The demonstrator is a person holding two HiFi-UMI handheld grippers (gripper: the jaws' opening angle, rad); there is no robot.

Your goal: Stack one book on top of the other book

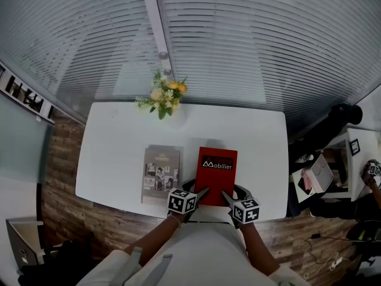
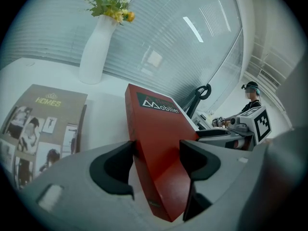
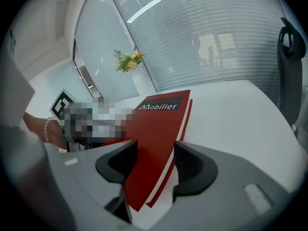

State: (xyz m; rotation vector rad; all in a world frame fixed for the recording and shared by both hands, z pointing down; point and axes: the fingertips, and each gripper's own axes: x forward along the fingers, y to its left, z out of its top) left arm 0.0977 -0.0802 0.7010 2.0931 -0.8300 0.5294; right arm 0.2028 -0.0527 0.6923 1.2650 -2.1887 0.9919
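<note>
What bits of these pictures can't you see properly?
- Red book, head view: its near edge is hidden under the left gripper and right gripper.
- Grey book, head view: the cover words are too small. Left gripper view: partly cut off by the picture's edge.
- Vase, head view: mostly hidden under the flowers.

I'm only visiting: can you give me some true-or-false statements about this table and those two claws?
1. The left gripper and the right gripper both clamp the red book. True.
2. The red book lies stacked on the grey book. False: the grey book lies apart, to its left.
3. The table is white. True.
4. The vase stands between the books. False: it stands beyond them, near the far edge.
</note>
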